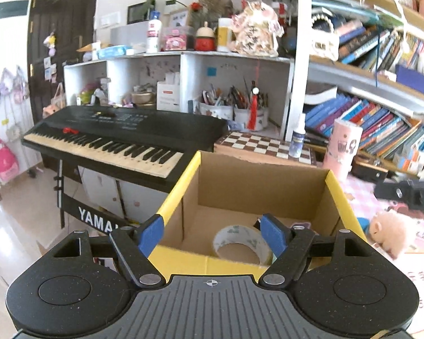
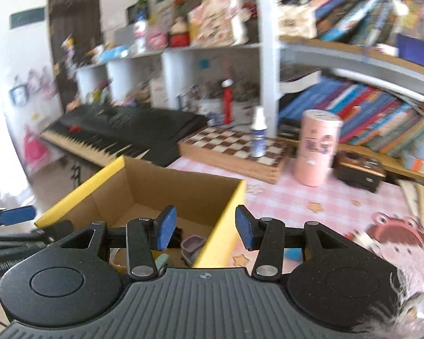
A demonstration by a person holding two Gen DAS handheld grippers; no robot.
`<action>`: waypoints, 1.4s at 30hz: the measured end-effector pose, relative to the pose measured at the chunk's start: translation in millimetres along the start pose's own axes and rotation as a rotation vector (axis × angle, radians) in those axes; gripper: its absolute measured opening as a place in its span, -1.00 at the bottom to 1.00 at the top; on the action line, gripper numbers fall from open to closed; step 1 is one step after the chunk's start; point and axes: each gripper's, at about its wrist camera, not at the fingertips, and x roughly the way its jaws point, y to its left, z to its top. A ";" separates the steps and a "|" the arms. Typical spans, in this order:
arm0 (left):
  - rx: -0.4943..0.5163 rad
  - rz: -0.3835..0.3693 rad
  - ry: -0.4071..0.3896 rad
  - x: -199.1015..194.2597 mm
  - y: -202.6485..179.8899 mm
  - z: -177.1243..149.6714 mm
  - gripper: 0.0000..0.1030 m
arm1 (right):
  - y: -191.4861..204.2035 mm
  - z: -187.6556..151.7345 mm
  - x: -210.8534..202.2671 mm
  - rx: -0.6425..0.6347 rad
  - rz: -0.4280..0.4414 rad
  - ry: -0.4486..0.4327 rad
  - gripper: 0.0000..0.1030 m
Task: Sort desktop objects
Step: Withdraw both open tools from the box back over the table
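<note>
An open cardboard box with yellow edges (image 1: 181, 182) (image 2: 226, 212) stands at the table's near left. A roll of tape (image 1: 241, 244) lies inside it, with a small purple cup (image 2: 193, 244) and other small items. My left gripper (image 1: 212, 233) is open and empty, hovering over the box's near rim above the tape. My right gripper (image 2: 202, 228) is open and empty, straddling the box's right wall. A pink plush pig (image 1: 388, 233) lies right of the box. A pink frog-faced item (image 2: 395, 233) lies at the right.
A chessboard (image 2: 234, 148) with a small spray bottle (image 2: 258, 135) and a pink cylinder (image 2: 318, 148) stand behind the box on the pink checked tablecloth (image 2: 296, 197). A black keyboard (image 1: 121, 135) is at the left. Bookshelves fill the back right.
</note>
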 end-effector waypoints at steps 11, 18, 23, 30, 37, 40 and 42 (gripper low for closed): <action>-0.053 -0.059 0.004 -48.6 16.9 -39.8 0.51 | 33.4 -67.5 -52.8 0.029 -0.130 0.018 -0.14; 0.014 -0.032 0.052 -83.4 14.1 -66.8 0.51 | 59.8 -110.6 -85.8 0.011 -0.141 0.061 -0.14; 0.043 -0.030 0.083 -102.5 12.6 -86.1 0.51 | 75.3 -135.3 -108.9 0.009 -0.138 0.073 -0.14; 0.111 -0.083 0.085 -122.2 0.8 -101.6 0.52 | 82.2 -159.3 -136.0 0.039 -0.172 0.089 -0.14; 0.150 -0.138 0.103 -131.5 -7.8 -109.2 0.52 | 80.3 -174.1 -154.8 0.084 -0.215 0.097 -0.10; 0.151 -0.161 0.118 -130.5 -11.7 -111.6 0.52 | 78.7 -177.7 -160.0 0.097 -0.236 0.106 -0.06; 0.147 -0.174 0.127 -128.9 -13.3 -112.6 0.52 | 78.1 -179.4 -163.1 0.101 -0.248 0.111 -0.05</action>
